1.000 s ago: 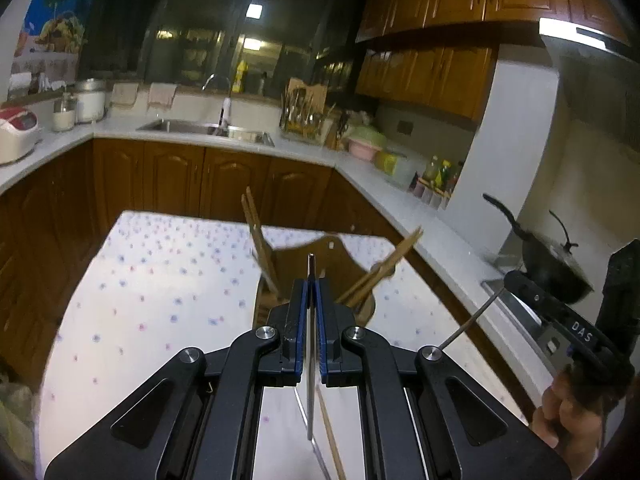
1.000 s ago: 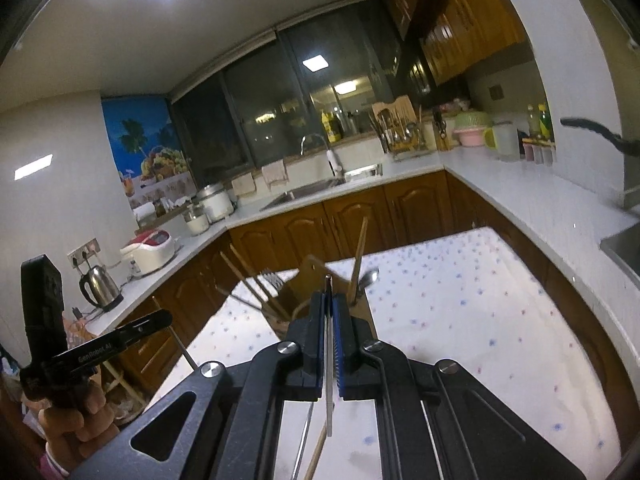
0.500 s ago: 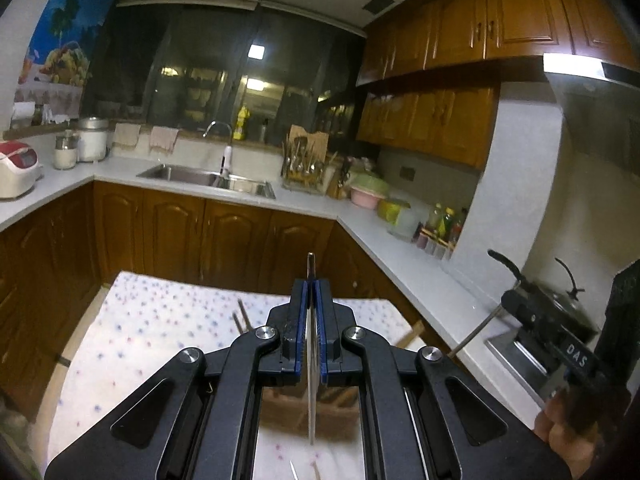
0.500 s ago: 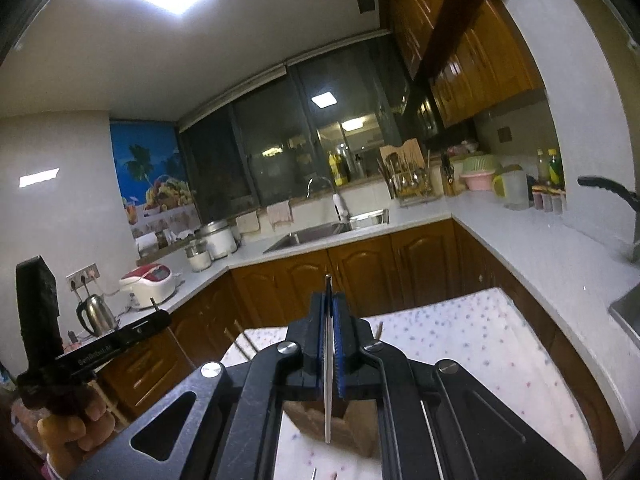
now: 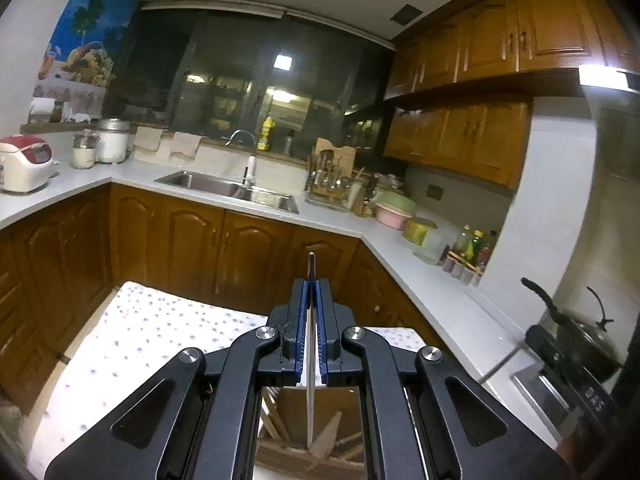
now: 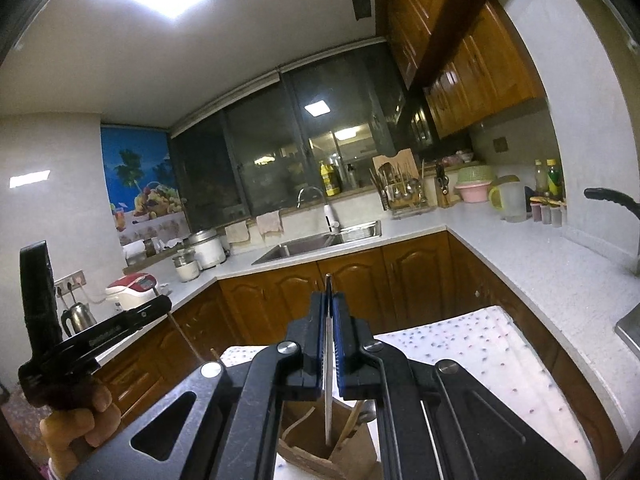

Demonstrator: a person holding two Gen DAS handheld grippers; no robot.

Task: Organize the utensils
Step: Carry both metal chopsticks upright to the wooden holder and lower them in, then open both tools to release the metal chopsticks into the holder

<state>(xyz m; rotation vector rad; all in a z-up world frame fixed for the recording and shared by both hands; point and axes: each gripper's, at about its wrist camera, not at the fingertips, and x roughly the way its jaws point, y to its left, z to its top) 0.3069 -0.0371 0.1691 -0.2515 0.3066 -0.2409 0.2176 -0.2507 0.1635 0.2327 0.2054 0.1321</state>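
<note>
Above the dotted tablecloth point(image 5: 160, 328), both tools clench thin metal utensils, cabinets point(image 5: 192, 248) behind.

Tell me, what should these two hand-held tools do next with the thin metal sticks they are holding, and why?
Probably lower both. The left gripper is shut on one thin metal utensil and the right gripper on another. Each lower end points into the wooden holder beneath. Easing down and then opening the fingers should drop them in.

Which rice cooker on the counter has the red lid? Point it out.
The rice cooker at far left; the other cooker, nearer the sink, has a metal lid.
</note>
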